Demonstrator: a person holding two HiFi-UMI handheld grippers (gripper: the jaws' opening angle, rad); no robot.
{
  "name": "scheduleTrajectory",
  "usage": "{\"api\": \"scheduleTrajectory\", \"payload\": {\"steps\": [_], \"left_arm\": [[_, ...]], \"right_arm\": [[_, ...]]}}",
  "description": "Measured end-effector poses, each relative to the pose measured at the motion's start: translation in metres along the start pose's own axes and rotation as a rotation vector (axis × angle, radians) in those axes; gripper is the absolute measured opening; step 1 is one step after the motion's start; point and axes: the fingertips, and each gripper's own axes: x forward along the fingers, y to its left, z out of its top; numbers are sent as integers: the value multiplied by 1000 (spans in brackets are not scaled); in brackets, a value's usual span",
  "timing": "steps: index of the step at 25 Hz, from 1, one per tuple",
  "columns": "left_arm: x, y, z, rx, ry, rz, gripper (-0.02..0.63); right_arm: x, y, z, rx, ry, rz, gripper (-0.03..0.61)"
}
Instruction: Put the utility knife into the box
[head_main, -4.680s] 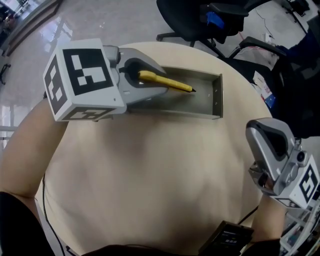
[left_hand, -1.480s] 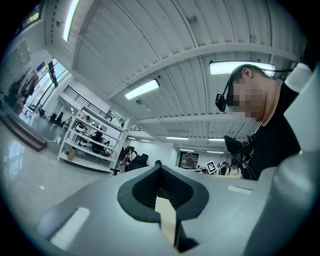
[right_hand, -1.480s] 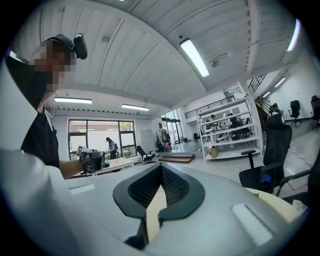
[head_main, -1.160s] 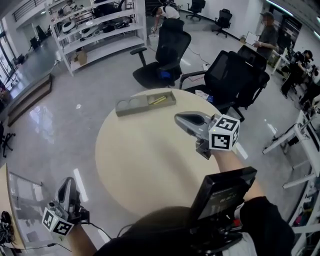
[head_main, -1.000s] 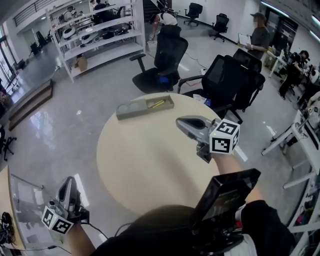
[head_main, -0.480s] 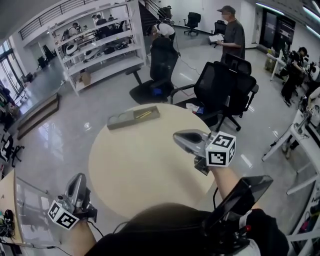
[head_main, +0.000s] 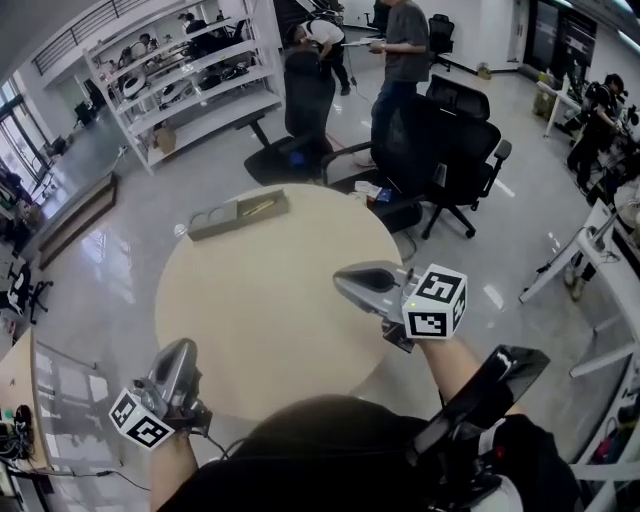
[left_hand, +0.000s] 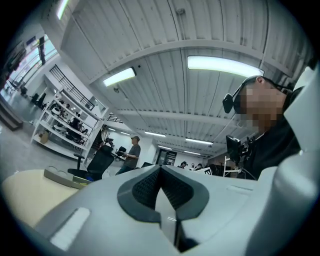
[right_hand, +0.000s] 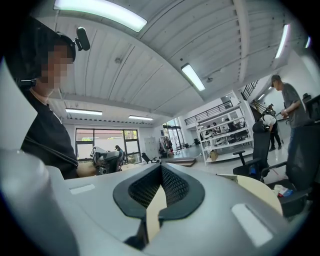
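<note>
The yellow utility knife lies inside the long grey box at the far left edge of the round beige table. My right gripper hovers over the table's right side, far from the box, jaws shut and empty. My left gripper hangs low beside the table's near left edge, also shut on nothing. In the left gripper view the shut gripper points up at the ceiling, with the box small at the left. The right gripper view shows its own gripper closed.
Black office chairs stand behind the table, and a person walks past them. White shelving lines the back left. Glossy grey floor surrounds the table. A black device hangs at my right forearm.
The left gripper, at the box with the knife 4.7 s ago, has drawn back and hangs low at the left. In the last second it rose slightly; a person walked in behind the chairs.
</note>
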Motion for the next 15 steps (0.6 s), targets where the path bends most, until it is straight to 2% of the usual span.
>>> {"api": "scheduleTrajectory", "payload": {"steps": [6, 15], "left_arm": [[-24, -3, 6, 43, 19, -35, -2], [-89, 28, 19, 15, 28, -41, -2]], "right_arm": [[14, 31, 4, 8, -37, -6, 14], [73, 99, -16, -33, 10, 0, 14]]}}
